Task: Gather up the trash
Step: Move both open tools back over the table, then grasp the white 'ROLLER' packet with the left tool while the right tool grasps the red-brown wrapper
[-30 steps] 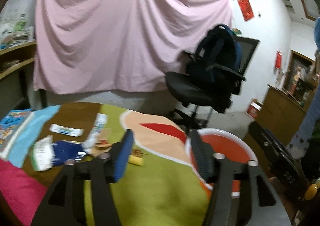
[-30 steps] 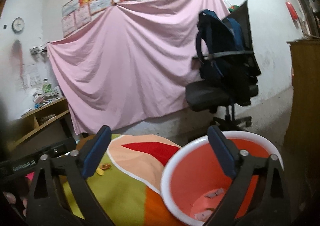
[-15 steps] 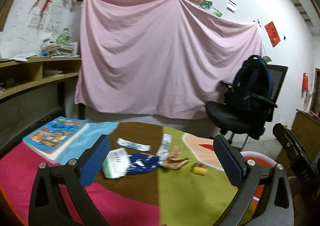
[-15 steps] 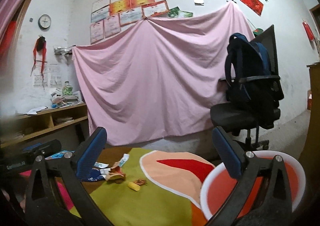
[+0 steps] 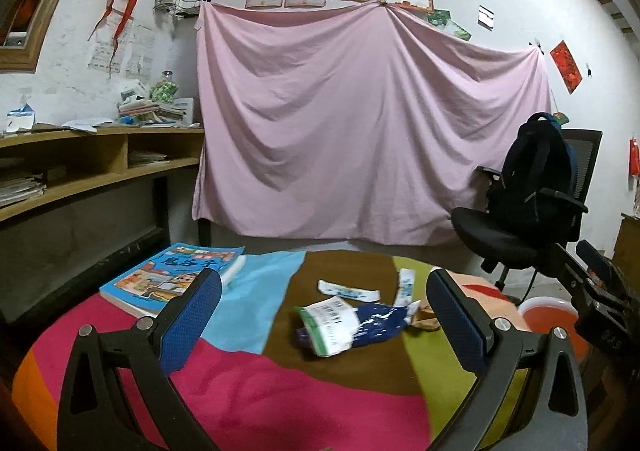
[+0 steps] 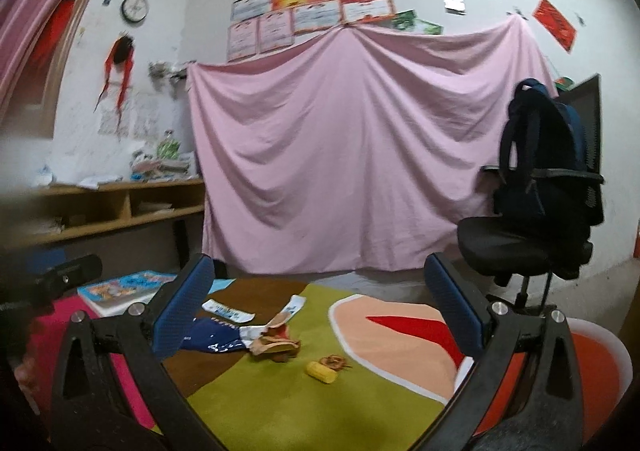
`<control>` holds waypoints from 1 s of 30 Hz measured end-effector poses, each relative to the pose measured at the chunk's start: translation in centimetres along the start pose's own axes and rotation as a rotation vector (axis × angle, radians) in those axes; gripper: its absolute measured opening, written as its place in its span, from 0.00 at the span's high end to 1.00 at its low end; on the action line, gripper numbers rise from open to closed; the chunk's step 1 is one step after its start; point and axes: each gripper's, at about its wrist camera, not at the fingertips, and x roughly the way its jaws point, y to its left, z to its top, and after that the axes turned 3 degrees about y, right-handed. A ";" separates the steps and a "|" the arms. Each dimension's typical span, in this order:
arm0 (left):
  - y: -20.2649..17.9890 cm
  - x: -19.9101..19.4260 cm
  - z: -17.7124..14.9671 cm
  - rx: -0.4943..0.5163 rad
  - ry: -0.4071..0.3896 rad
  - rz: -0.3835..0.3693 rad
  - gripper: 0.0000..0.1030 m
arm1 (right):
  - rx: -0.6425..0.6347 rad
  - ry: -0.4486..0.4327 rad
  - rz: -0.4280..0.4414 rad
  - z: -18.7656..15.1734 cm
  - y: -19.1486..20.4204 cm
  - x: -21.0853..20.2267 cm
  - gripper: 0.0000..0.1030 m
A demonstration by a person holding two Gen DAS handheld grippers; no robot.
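Trash lies on the colourful tablecloth (image 5: 240,383): a blue and white wrapper (image 5: 344,325), a white strip wrapper (image 5: 348,290), a long white wrapper (image 5: 405,285) and a brown crumpled wrapper (image 6: 276,341). A yellow piece (image 6: 321,372) and a small brown scrap (image 6: 334,361) lie nearer the orange bin (image 6: 592,355). My left gripper (image 5: 320,321) is open and empty, above the table in front of the blue wrapper. My right gripper (image 6: 320,311) is open and empty, above the trash, with the bin at its lower right.
A picture book (image 5: 172,279) lies at the table's far left. A black office chair with a backpack (image 5: 528,203) stands right of the table. A pink sheet (image 5: 360,123) hangs behind. Wooden shelves (image 5: 80,167) line the left wall. The other gripper (image 5: 592,303) shows at the right edge.
Both grippers have swung left and tilted up, away from the orange bin and toward the trash on the table. The left gripper's jaws have opened wide.
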 end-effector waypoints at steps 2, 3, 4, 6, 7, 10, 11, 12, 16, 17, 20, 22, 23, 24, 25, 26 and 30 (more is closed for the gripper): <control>0.5 0.5 -0.2 0.001 0.009 0.005 0.02 | -0.029 0.017 0.012 -0.2 0.8 0.9 0.00; 0.7 0.7 -0.4 0.002 0.016 0.008 0.02 | -0.038 0.026 0.015 -0.2 1.0 1.2 0.00; 0.8 1.0 -0.5 0.001 0.026 0.010 0.02 | -0.047 0.040 0.021 -0.3 1.2 1.8 0.00; 1.1 1.7 -0.6 -0.010 0.053 0.006 0.02 | -0.056 0.074 0.032 -0.4 1.4 2.8 0.00; 1.2 2.2 -0.7 -0.017 0.071 0.005 0.02 | -0.059 0.107 0.035 -0.5 1.6 3.6 0.00; 1.5 3.7 -0.8 -0.034 0.144 0.008 0.03 | -0.049 0.198 0.058 -1.2 1.5 5.7 0.00; 1.6 4.2 -0.8 -0.040 0.168 0.003 0.03 | -0.040 0.229 0.070 -1.4 1.4 6.3 0.00; 1.8 4.7 -0.9 -0.046 0.193 0.002 0.03 | -0.034 0.250 0.079 -1.7 1.2 6.8 0.00; 1.9 6.2 -1.2 -0.065 0.269 -0.020 0.10 | -0.003 0.350 0.105 -2.6 0.6 8.7 0.00; 2.0 6.6 -1.3 -0.067 0.288 -0.030 0.18 | 0.005 0.373 0.111 -2.9 0.4 9.1 0.00; 1.7 7.5 -1.6 -0.066 0.341 -0.056 0.40 | 0.022 0.420 0.122 -3.4 0.1 9.9 0.00; 1.5 8.1 -1.8 -0.064 0.374 -0.084 0.50 | 0.028 0.438 0.125 -3.5 0.1 10.3 0.00; 1.4 8.3 -2.0 -0.063 0.385 -0.097 0.54 | 0.030 0.444 0.126 -3.6 0.1 10.4 0.00; 1.2 8.4 -2.1 -0.060 0.395 -0.111 0.56 | 0.031 0.450 0.127 -3.6 0.1 10.4 0.00; 1.1 8.4 -2.1 -0.058 0.401 -0.122 0.57 | 0.031 0.456 0.129 -3.6 0.1 10.5 0.00; 0.9 8.5 -2.2 -0.056 0.408 -0.134 0.60 | 0.031 0.463 0.133 -3.7 0.1 10.6 0.00; 0.4 9.2 -2.3 -0.049 0.449 -0.161 0.69 | 0.034 0.494 0.145 -3.9 0.2 11.3 0.00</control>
